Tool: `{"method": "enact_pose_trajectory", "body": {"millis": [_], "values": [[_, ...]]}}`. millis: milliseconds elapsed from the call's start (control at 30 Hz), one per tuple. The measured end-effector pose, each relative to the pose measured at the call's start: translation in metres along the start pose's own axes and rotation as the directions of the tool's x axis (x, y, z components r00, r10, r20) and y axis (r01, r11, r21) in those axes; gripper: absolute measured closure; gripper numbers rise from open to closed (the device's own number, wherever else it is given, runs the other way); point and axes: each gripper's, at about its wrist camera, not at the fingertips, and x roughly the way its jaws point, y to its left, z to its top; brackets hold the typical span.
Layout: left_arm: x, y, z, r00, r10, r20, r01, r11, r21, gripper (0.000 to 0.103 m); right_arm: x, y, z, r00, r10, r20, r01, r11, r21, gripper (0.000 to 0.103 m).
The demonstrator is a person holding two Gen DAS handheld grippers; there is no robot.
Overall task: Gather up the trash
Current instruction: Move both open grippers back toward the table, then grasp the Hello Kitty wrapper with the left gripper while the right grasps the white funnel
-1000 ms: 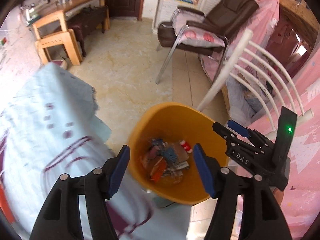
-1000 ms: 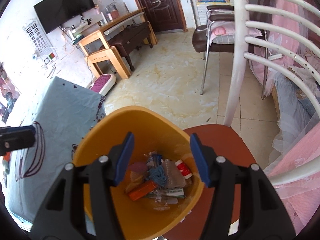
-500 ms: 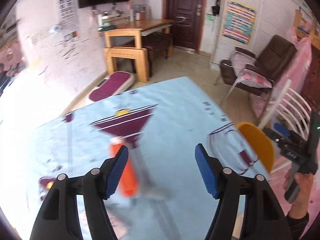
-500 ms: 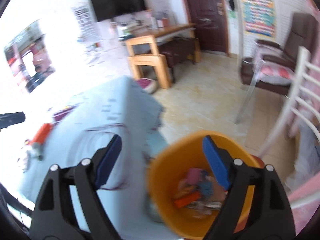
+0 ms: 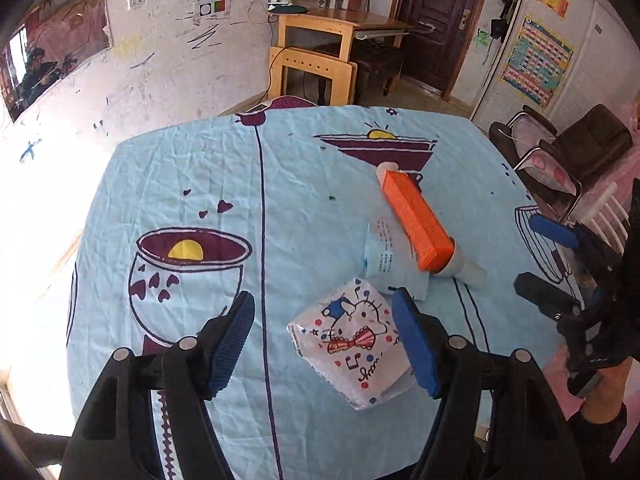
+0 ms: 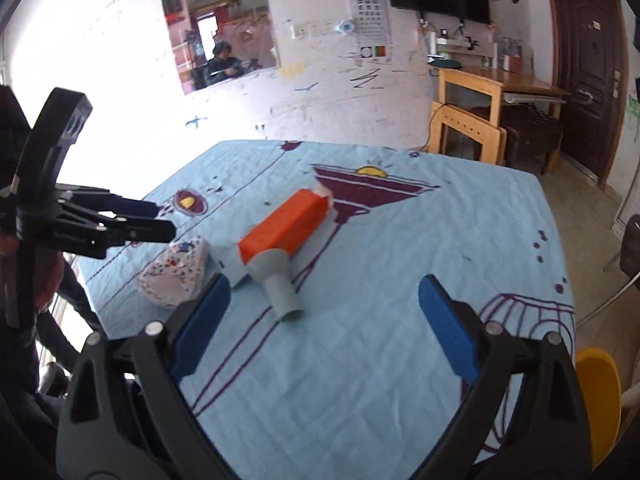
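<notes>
Right gripper (image 6: 322,320) wide open above the bench (image 6: 460,248), holding nothing. Orange box (image 6: 286,226) lies on a grey bottle (image 6: 278,276), neck toward the gripper. Patterned tissue pack (image 6: 174,276) just left of them, beside a pale paper (image 6: 236,264). Left gripper (image 6: 160,220) over the pack. Yellow bin (image 6: 598,396) at bench's right edge.

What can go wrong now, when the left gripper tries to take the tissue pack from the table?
1. The tissue pack lies askew between the open left gripper; its soft wrap may slip or crumple.
2. The blue packet lies close behind it and could get dragged.
3. The orange box rests on a bottle, which might roll if bumped.
</notes>
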Motion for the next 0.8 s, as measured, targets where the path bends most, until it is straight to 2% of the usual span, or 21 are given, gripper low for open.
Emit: {"method": "enact_pose_trajectory", "body": {"millis": [200, 367, 500, 533, 567, 600, 667, 800], "values": [[0.011, -0.014, -0.008, 0.997, -0.073, -0.038, 0.073, 0.997, -0.004, 0.036, 0.006, 0.008, 0.007, 1.000, -0.004, -0.024, 0.003, 0.998, -0.062, 0.012], [0.018, -0.025, -0.011, 0.996, -0.064, -0.061, 0.065, 0.998, 0.020, 0.036, 0.001, 0.004, 0.006, 1.000, -0.001, -0.024, 0.000, 0.997, -0.071, 0.012], [0.025, -0.030, -0.015, 0.996, -0.029, -0.081, 0.033, 0.999, 0.041, 0.037, 0.003, 0.008, 0.004, 0.999, 0.021, -0.025, -0.023, 0.995, -0.102, 0.012], [0.026, -0.030, -0.017, 0.996, -0.020, -0.083, 0.024, 0.999, 0.048, 0.041, 0.004, 0.010, 0.003, 0.999, 0.031, -0.027, -0.034, 0.993, -0.111, 0.012], [0.026, -0.031, -0.018, 0.997, 0.002, -0.080, 0.002, 0.999, 0.055, 0.048, 0.006, 0.013, 0.003, 0.999, 0.040, -0.032, -0.043, 0.992, -0.122, 0.012], [0.027, -0.030, -0.018, 0.997, 0.021, -0.076, -0.016, 0.998, 0.057, 0.060, 0.008, 0.015, 0.003, 0.999, 0.040, -0.037, -0.044, 0.990, -0.135, 0.012], [0.028, -0.030, -0.019, 0.996, 0.052, -0.073, -0.046, 0.996, 0.076, 0.070, 0.015, 0.020, 0.002, 0.998, 0.047, -0.052, -0.054, 0.987, -0.154, 0.012], [0.025, -0.025, -0.019, 0.997, 0.054, -0.062, -0.049, 0.996, 0.073, 0.089, 0.028, 0.026, 0.003, 0.996, 0.048, -0.078, -0.061, 0.983, -0.174, 0.012]]}}
